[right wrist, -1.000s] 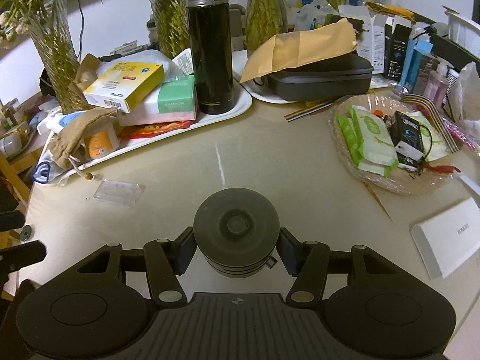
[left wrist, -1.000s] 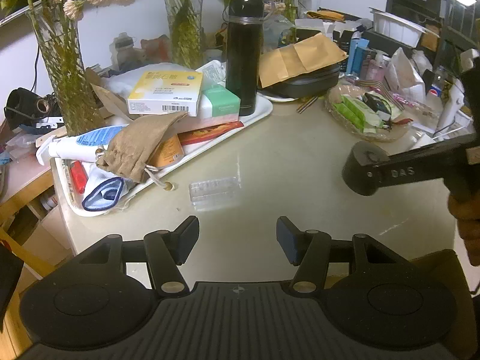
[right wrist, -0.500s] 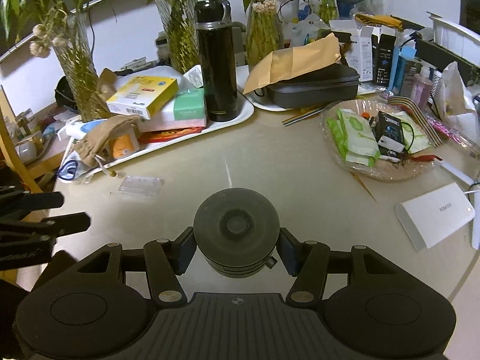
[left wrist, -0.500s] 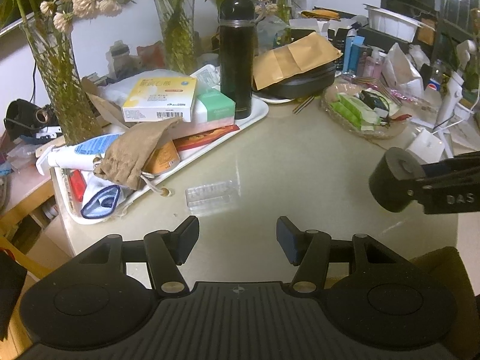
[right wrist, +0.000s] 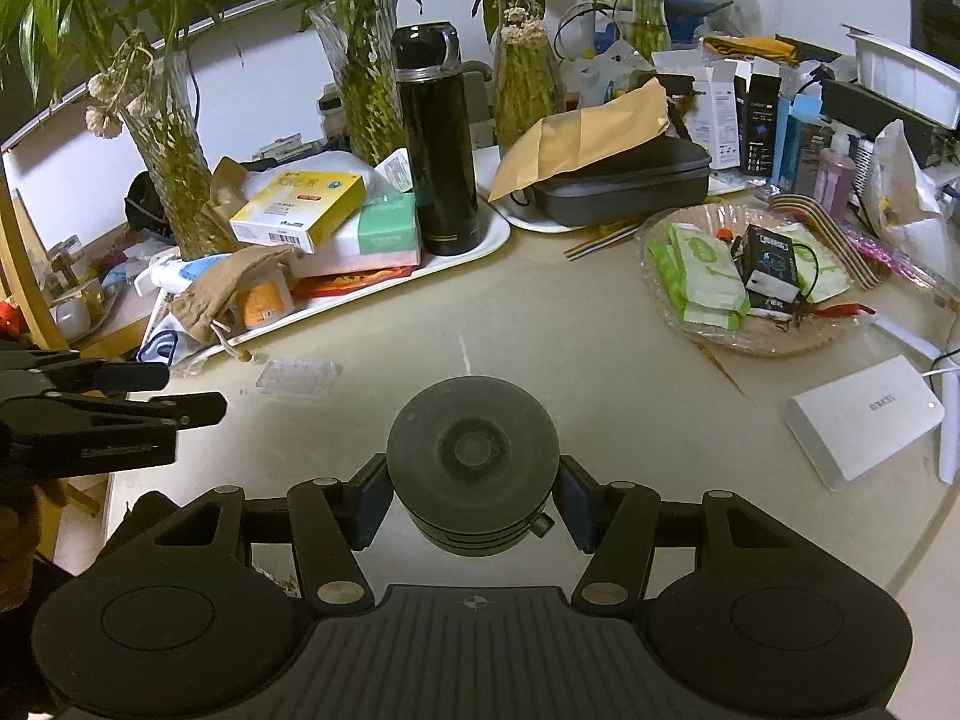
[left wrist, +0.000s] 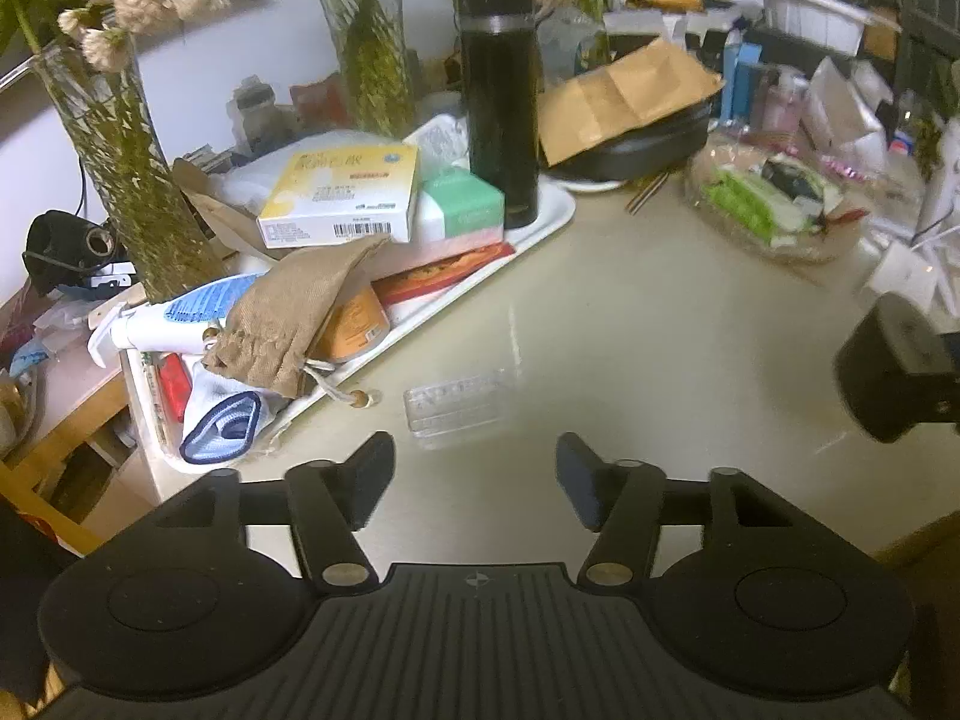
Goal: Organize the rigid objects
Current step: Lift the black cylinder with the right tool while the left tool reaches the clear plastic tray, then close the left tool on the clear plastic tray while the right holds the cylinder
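White box lettered "ROMOSS"

The left gripper points downward over the counter, and its jaws have just been opening; the two fingers stand well apart with nothing between them. From the right wrist view it shows at the left edge as dark bars, with what may be part of a hand behind it, too cut off to be sure. The right gripper also tilts downward, its fingers pressed on either side of a round black puck, held clear above the counter ahead of them.
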`<state>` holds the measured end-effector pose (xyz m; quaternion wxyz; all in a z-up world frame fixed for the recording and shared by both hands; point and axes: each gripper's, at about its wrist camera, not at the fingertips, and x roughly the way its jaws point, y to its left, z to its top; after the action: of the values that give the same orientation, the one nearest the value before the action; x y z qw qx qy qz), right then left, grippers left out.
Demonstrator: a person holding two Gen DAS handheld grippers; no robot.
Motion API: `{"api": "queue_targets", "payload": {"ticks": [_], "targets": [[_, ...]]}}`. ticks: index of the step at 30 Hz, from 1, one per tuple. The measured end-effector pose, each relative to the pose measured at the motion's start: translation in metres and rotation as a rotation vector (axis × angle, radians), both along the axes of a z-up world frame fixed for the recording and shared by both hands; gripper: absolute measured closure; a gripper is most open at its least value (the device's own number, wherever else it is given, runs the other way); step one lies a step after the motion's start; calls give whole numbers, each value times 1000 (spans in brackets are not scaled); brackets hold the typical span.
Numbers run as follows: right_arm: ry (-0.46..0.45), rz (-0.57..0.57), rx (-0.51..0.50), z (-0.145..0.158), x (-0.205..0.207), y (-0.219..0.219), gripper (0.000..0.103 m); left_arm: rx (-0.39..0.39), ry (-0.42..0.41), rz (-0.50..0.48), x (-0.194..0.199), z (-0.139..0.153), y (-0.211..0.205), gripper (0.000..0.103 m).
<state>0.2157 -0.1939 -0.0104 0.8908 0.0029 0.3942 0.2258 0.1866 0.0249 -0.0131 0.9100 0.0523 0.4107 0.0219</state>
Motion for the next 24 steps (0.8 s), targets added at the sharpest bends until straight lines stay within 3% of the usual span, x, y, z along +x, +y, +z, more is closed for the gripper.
{"api": "queue_targets", "payload": {"ticks": [3, 20, 24], "targets": [[0, 1, 6, 1, 0, -2, 42, 3, -2, 4, 7, -3, 4, 23], [20, 46, 44, 1, -7, -4, 42, -125, 194, 62, 83, -43, 29, 22], [19, 67, 50, 1, -8, -3, 42, -120, 218, 81, 93, -51, 30, 22]]}}
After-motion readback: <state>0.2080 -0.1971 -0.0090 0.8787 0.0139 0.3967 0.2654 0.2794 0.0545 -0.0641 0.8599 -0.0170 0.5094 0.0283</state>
